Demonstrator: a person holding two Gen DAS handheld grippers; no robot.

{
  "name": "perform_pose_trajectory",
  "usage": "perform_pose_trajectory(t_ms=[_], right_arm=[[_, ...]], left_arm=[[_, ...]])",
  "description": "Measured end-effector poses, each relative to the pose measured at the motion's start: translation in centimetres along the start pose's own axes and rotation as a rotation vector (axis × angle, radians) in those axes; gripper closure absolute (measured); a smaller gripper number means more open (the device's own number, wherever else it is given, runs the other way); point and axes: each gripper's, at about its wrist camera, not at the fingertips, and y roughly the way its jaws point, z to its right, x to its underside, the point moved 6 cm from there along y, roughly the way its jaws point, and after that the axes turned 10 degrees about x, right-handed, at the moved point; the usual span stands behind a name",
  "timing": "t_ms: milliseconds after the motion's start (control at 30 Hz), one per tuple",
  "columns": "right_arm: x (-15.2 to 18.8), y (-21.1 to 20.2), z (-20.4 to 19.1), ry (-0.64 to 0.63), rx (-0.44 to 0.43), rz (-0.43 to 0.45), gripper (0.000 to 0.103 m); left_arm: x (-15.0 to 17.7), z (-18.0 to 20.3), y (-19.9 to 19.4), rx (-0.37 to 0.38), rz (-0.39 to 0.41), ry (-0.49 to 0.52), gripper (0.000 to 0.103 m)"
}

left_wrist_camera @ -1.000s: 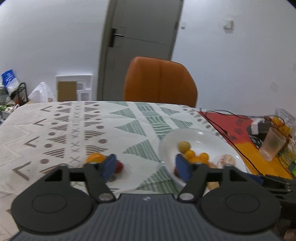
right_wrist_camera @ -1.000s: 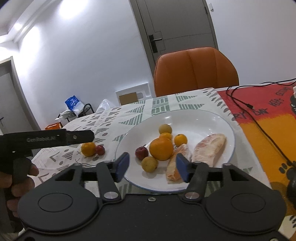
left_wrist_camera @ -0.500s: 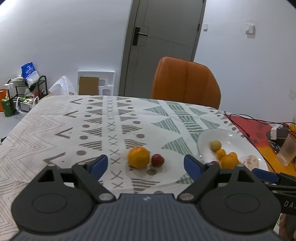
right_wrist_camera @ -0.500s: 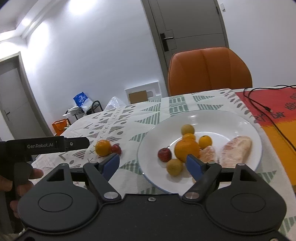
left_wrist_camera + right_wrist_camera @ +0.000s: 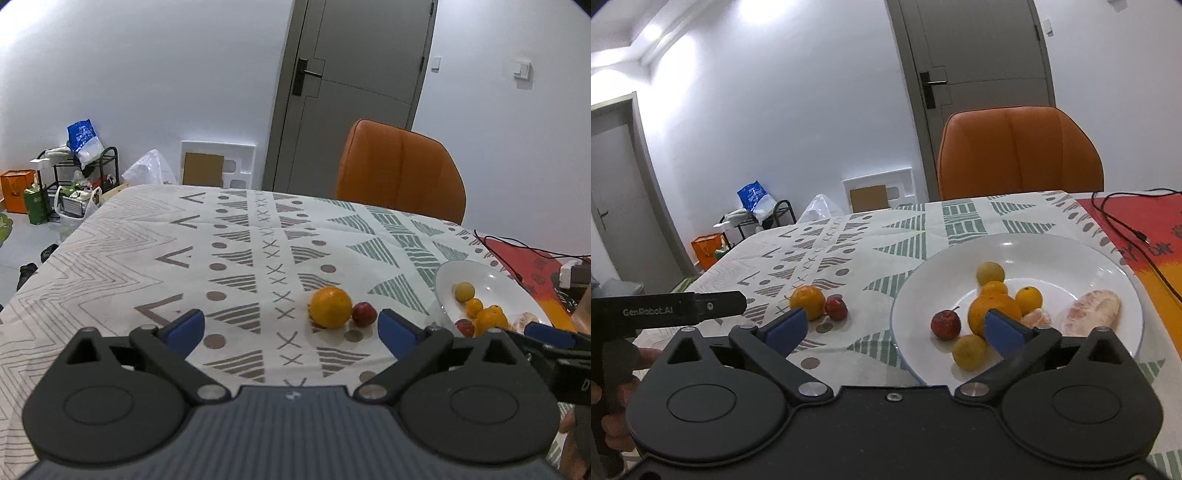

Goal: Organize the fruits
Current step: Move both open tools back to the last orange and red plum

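An orange and a small red fruit touch each other on the patterned tablecloth, left of a white plate. The plate holds a big orange, a red fruit, small yellow and orange fruits, mandarin segments and a peeled pomelo piece. My left gripper is open and empty, just short of the loose pair. My right gripper is open and empty over the plate's near left rim. The left gripper's body shows at the left of the right wrist view.
An orange chair stands at the table's far side before a grey door. A red mat with a black cable lies right of the plate. A shelf with bags stands on the floor at left.
Both grippers have drawn back and opened wider. The left gripper has swung left, bringing the loose orange and red fruit from its left finger to the gap's right side.
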Motion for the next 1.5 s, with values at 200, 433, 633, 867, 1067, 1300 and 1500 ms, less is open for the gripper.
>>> perform_pose_trajectory(t_ms=[200,433,633,867,1067,1300,1500], right_arm=[[-0.2,0.4,-1.0,-0.03,0.001,-0.001,0.0],[-0.5,0.9,-1.9,-0.06,-0.017,-0.009,0.001],[-0.8,2.0,-2.9,-0.093,-0.037,-0.026,0.019],[-1.4,3.5,-4.3,-0.15,-0.073,-0.042,0.038],[-1.4,4.9,-4.9,-0.177,-0.092,-0.074,0.055],[-1.4,6.3,-5.7,-0.219,-0.117,-0.1,0.061],[-1.1,7.6,-6.6,-0.256,-0.12,-0.12,0.066]], left_arm=[[0.3,-0.7,0.1,-0.005,-0.014,-0.019,0.004],[0.4,-1.2,0.3,-0.009,-0.013,-0.027,0.004],[0.3,-1.1,0.9,0.01,-0.025,-0.016,0.006],[0.2,-0.7,2.2,0.039,-0.041,-0.018,0.019],[0.5,-0.6,3.2,0.053,-0.065,-0.025,0.035],[0.7,-1.1,3.7,0.052,-0.084,-0.042,0.048],[0.6,-1.8,4.1,0.039,-0.087,-0.055,0.052]])
